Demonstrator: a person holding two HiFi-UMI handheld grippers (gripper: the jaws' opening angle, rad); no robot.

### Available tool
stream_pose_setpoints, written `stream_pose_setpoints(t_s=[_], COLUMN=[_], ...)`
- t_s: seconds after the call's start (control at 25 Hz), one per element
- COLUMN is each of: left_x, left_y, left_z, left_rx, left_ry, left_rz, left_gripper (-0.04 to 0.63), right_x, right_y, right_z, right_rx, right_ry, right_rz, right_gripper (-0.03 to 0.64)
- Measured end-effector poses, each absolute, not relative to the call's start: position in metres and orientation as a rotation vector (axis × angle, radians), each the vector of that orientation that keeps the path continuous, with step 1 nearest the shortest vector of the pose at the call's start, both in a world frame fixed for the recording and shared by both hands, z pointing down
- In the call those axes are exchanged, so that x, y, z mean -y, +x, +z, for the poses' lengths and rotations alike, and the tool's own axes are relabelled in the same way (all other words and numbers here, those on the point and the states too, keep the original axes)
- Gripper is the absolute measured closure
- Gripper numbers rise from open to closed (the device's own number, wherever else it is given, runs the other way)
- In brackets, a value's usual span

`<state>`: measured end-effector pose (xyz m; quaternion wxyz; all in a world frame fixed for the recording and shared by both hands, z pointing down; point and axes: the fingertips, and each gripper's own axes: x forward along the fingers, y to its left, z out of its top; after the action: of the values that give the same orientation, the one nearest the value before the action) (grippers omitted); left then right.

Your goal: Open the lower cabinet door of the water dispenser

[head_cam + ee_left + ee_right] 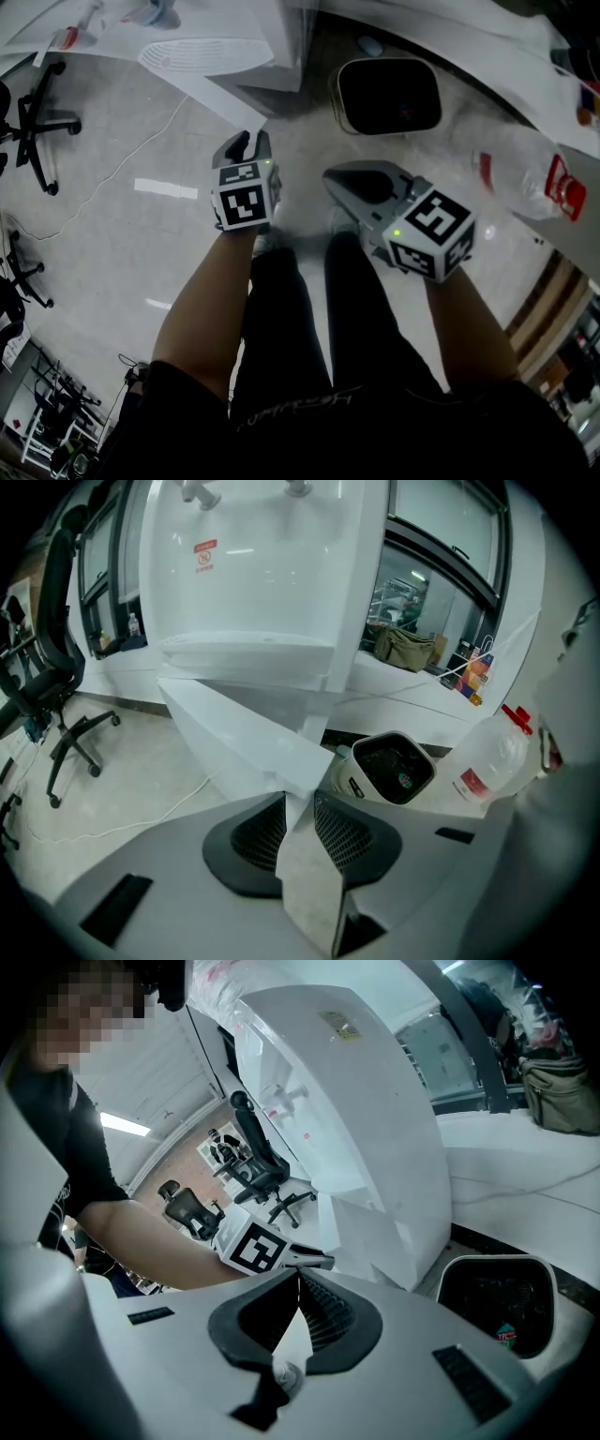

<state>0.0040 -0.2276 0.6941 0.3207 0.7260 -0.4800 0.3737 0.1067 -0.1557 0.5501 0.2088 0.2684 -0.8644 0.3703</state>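
Swinging the white lower cabinet door (244,733) of the tall white water dispenser (262,574) wider looks like the step in hand. The door already stands angled out from the cabinet, under the white drip tray (248,649). Its free lower corner reaches down to the left gripper (298,799). That gripper is clenched to a narrow gap on the door's thin edge, pads seeming to press it from both sides, at the tips only. The right gripper (298,1277) is clenched w/ tips together and nothing in it. It hangs near the left one, clear of the door.

Doing it well, imo:
- The bite is shallow, so a hard tug could slip off. Take more edge betw. the pads first.
- Pull along the door's arc round its hinge, not straight back, and let the wrist turn w/ the panel.
- Keep the right gripper out of the swing path, and mind the person's legs, which are close below.

Count:
- 1 dispenser, 1 lower door, 2 taps (201,491) at its top.
- 2 grippers.
- 1 white bin with black inside (347,780), on the floor just right of the dispenser.
- 1 large clear plastic bottle with red label (492,761) beside the bin.
- 2 black office chairs (37,122) in the head view, well apart from the dispenser.
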Motion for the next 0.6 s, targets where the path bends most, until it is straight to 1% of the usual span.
stream_pose_setpoints(t_s=[0.6], left_x=[0.211], left_y=[-0.018], left_z=[0.695], left_rx=[1.169], left_ry=[1.992], left_rz=[0.997], left_gripper=[0.503], right_x=[0.147], right_y=[0.069], right_z=[0.546], right_rx=[2.392], right_ry=[0.777], right_rz=[1.038], right_gripper=[0.603])
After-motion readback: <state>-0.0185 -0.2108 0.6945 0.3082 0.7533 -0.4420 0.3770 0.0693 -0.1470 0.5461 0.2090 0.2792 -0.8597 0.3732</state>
